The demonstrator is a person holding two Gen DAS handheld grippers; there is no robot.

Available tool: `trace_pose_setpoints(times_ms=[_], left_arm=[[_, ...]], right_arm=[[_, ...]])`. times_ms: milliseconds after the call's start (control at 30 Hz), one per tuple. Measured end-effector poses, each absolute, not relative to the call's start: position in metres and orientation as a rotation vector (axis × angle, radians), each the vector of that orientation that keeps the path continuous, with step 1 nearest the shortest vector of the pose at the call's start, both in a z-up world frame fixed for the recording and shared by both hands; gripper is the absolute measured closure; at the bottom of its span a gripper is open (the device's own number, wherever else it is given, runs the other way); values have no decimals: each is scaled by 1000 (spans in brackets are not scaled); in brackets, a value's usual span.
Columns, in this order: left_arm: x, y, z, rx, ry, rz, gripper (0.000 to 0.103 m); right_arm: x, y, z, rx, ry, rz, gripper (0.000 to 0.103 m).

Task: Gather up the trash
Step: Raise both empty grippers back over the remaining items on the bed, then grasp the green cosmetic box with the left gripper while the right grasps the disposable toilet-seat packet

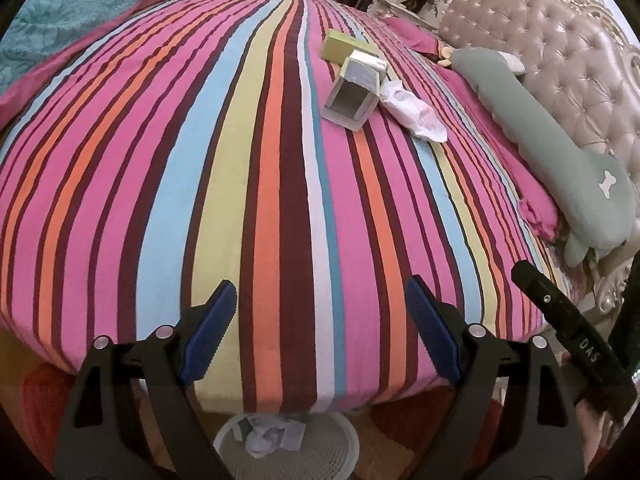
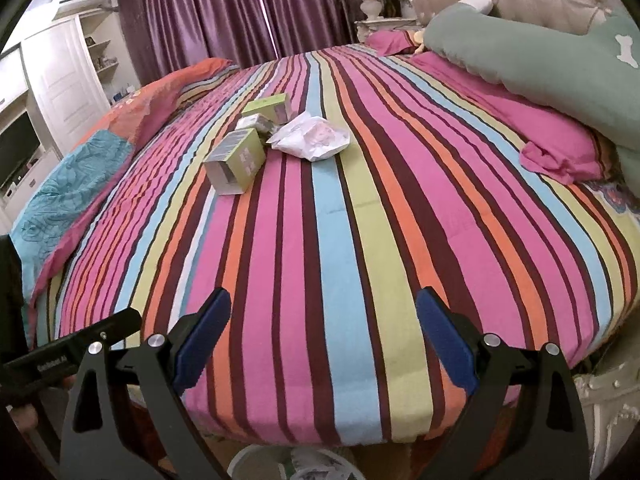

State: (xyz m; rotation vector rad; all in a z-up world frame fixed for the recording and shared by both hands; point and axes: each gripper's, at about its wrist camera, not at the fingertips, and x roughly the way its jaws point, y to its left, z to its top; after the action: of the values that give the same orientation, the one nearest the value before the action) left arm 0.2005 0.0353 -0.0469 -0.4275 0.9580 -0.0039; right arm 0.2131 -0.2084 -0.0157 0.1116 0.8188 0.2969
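- My left gripper [image 1: 320,328] was spread wide and held nothing; it hovered over the near edge of the striped bed [image 1: 280,208].
- My right gripper [image 2: 324,344] was likewise spread apart and empty, above the same near edge, just beside the left one.
- The waste bin [image 1: 320,440] stood on the floor below the bed's edge, almost under both grippers. It already held some crumpled paper [image 1: 268,436], so I judged that part of the collecting was done.
- What was left lay in a small cluster well away from me, toward the far side of the bed:
  - a grey open box [image 2: 234,164] with a green side, lying on its side with the opening facing me, the nearest piece;
  - a green box [image 2: 268,107] behind it, farthest off;
  - a small whitish packet [image 2: 256,124] between those two, touching or nearly touching them; I could not tell exactly what it was;
  - a crumpled white wrapper [image 2: 310,138] just beside the boxes on their right.
- None of these four was touched by either gripper, so by my reckoning the bed was not yet cleared.
- The long green pillow [image 1: 560,152] and the pink pillow [image 2: 540,128] by the headboard looked like bedding, not trash, and I judged they should stay.
- I judged that each remaining piece would need a long reach across the bed and a carry to the bin.
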Motion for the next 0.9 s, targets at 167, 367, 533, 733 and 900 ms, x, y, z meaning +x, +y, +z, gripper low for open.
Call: trace_pose_setpoints(times_ms=[167,367,533,733,900], left_arm=[[229,38,-47,-432,956,7,19],[267,36,-42,-415,942,0,19],[303,32,-38,-377,934,-4,19],[339,31,-36,-347,932,5,19],[366,32,-36,-340,935,6,19]], right_arm=[[237,-204,-14,89,817,304,14],[268,-194,-12,34,810,323,14],[298,-187,-9,14,815,347,14],[332,-175,-10,-34,837,388,14],[360,-165,-12,-83,853,403,14]])
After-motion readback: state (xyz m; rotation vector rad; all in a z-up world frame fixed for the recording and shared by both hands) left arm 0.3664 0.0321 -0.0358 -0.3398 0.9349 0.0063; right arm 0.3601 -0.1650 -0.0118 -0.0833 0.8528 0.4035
